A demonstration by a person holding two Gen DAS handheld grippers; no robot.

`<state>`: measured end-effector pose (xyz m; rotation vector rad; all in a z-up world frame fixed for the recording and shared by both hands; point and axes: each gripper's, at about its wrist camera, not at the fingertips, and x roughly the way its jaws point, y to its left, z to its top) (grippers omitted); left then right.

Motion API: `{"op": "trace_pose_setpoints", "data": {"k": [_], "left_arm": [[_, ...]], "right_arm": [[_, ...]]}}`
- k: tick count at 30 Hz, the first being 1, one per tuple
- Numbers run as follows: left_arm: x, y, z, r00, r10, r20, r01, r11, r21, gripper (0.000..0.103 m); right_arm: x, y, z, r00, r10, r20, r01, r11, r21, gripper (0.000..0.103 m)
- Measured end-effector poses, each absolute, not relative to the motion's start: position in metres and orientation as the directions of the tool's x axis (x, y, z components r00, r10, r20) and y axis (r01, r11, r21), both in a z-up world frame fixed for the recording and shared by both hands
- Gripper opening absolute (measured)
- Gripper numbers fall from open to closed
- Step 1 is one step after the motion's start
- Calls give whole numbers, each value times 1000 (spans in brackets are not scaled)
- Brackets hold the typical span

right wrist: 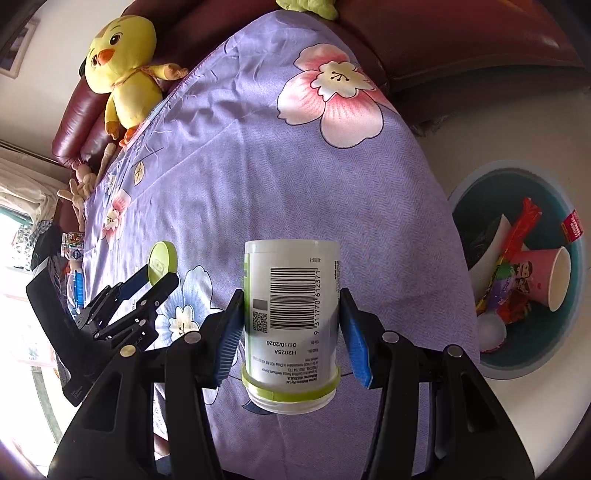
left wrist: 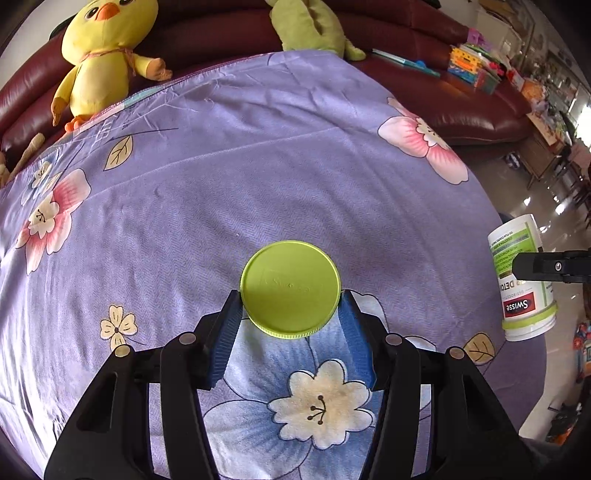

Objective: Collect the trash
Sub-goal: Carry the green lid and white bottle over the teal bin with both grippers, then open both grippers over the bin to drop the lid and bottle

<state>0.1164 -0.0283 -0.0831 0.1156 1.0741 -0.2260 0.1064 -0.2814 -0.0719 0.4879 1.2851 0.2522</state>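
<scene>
the left gripper (left wrist: 290, 308) pinches a lime-green lid (left wrist: 290, 288) by its rim, the blue pads (left wrist: 225, 334) pressed on either side, above a purple floral cloth (left wrist: 221, 192) spread over a table. the right gripper (right wrist: 291, 321) clamps a white supplement bottle (right wrist: 291, 317) across its body, mouth end toward the camera, with no cap on it

only the left wrist view shows the bottle's brand label, at its right edge, and the flat top of the lid; it also takes in a green plush toy (left wrist: 310, 26) and stacked colourful toys (left wrist: 476, 66) on the dark red sofa (left wrist: 443, 48) behind the table. only the right wrist view shows the bottle's barcode and a teal bin (right wrist: 517, 354) on the floor just beside the table, already holding a pink paper cup (right wrist: 546, 277) and crumpled wrappers (right wrist: 513, 251). it also sees the other gripper from the side, lid on edge between its pads. a yellow chick plush (left wrist: 99, 55) sits on the sofa in both views
</scene>
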Motion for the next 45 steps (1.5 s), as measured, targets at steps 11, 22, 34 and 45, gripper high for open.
{"op": "trace_pose_setpoints", "data": {"k": [11,22,34,45], "left_arm": [[85,-124,-59,425,-229,-876,419,907,-34,55],[46,-285,-71,309,-324,-894,664,746,-41,55],[36,-363,-121,177,-273,-946,738,673,-56,55],[48,-362,-124,186,-258,-948,710,702,-52,73]], "right_arm": [[70,-376,-53,419,428,-801,178,826,534,48],[19,-513,-62,508,311,-803,362,769,527,48],[11,-547,-96,476,334,-813,408,735,541,48],[24,-539,-109,447,357,-820,394,745,538,48]]}}
